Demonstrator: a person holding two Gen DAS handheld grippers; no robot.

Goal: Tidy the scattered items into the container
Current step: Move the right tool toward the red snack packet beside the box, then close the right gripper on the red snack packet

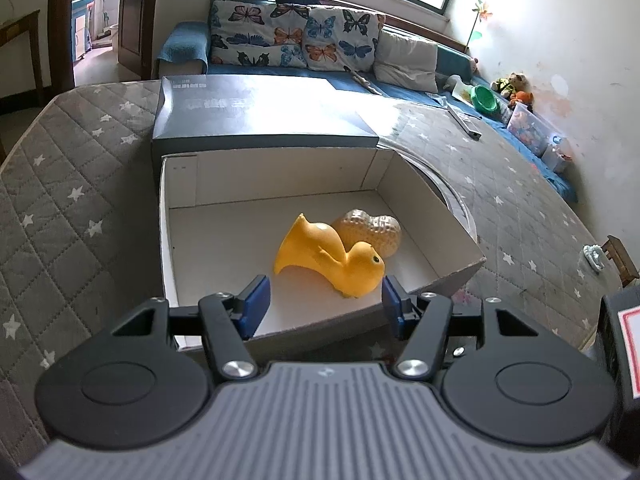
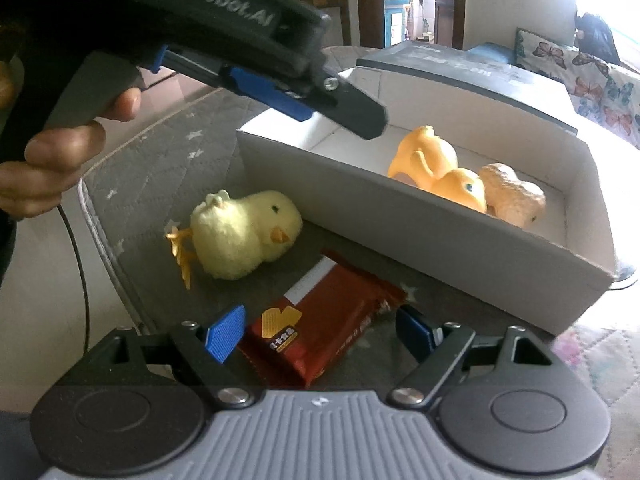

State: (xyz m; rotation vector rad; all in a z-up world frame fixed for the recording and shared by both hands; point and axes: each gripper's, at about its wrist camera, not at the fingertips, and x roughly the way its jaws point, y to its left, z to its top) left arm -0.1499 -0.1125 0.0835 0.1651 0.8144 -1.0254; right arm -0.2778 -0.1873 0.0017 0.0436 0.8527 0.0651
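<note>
A white cardboard box sits on the grey quilted table. Inside lie a yellow rubber duck on its side and a tan peanut toy behind it. My left gripper hovers open over the box's near rim, just above the duck, holding nothing. Outside the box lie a pale yellow plush chick and a red snack packet. My right gripper is open with its blue pads on either side of the packet, not closed on it.
The box's dark lid leans behind it. A person's hand holds the left gripper's handle at the upper left of the right wrist view. A sofa with butterfly cushions lies beyond the table. A remote rests at the far right.
</note>
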